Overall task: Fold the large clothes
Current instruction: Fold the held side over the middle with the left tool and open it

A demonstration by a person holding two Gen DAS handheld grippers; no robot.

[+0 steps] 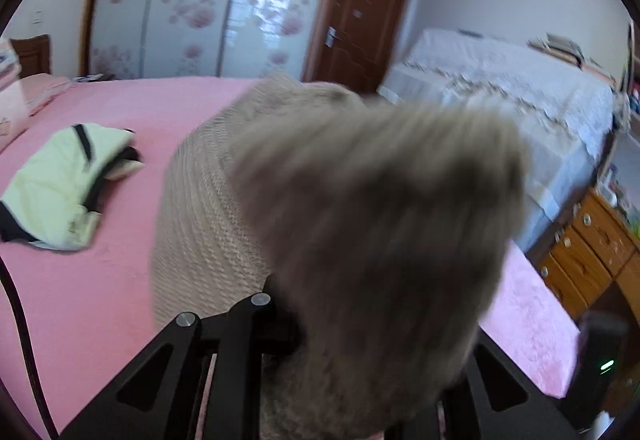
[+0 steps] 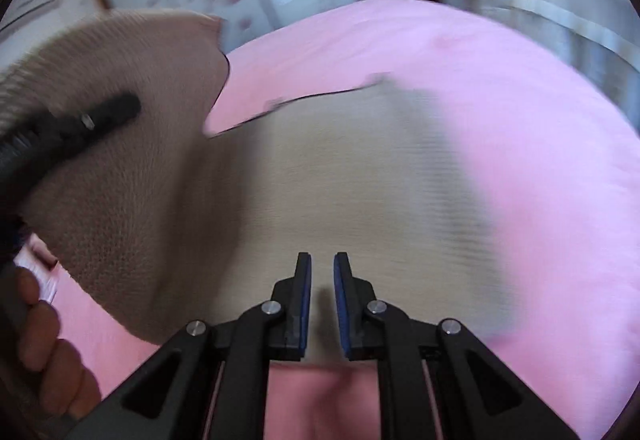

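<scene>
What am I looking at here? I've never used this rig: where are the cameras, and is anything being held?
There is no robot arm. A person holds a pair of black tongs in each hand, and a wide-angle camera on each pair looks forward along its fingers.

The right wrist view shows the right tongs above a beige knitted sweater that lies on a pink bedsheet. They are almost closed, with a narrow gap and nothing visibly pinched. At that picture's left edge are the left tongs, lifting one side of the sweater, and a person's hand.

In the left wrist view that raised, blurred sweater fills the middle and hides the fingertips. A light green garment with black trim lies further off on the bed.
</scene>
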